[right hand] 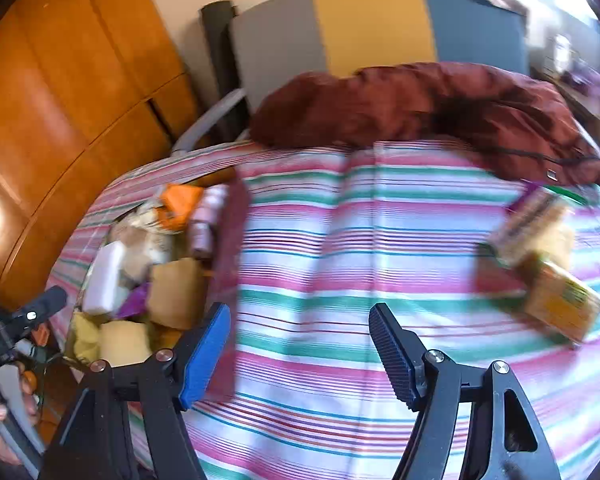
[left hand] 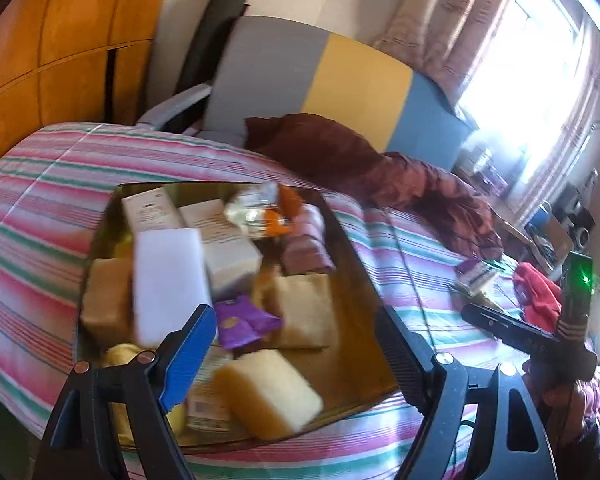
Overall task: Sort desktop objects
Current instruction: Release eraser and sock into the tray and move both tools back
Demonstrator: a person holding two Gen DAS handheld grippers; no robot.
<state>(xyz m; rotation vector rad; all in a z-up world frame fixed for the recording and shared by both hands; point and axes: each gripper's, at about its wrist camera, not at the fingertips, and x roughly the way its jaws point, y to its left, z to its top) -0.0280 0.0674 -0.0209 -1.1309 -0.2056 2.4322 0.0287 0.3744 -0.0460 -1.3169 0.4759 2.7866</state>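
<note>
In the left wrist view a glass-topped tray (left hand: 356, 264) lies on a striped bedcover (left hand: 40, 208), filling the lower left. Along the tray's left edge sit a tan sponge block (left hand: 104, 296) and a white foam block (left hand: 170, 284), which leans over it. At the tray's far left corner stand 2 pale cartons (left hand: 148, 206), side by side. Toward the far edge lies a clear snack bag with orange print (left hand: 260, 212), and just right of it a striped pink packet (left hand: 306, 240). In the middle are a purple wrapper (left hand: 242, 320) and a second tan block (left hand: 304, 308); near the near edge lies a yellow-and-white sponge (left hand: 270, 392).

The left gripper (left hand: 296, 340) hovers over the tray's near edge with its jaws spread wide and nothing between them. Its blue pad overlaps the white foam block in the picture; whether they touch cannot be told.

Right of the tray, a dark red quilt (left hand: 380, 160) is heaped on the bedcover, and near the bed's right edge lie a small purple-and-white pack (left hand: 476, 276) and a red cloth (left hand: 540, 292).

In the right wrist view the right gripper (right hand: 300, 344) hangs over bare bedcover, jaws apart and empty. The tray of objects is at its left; at the right, blurred, lie a purple-striped pack (right hand: 528, 220) and a yellow box (right hand: 564, 304), close together.
</note>
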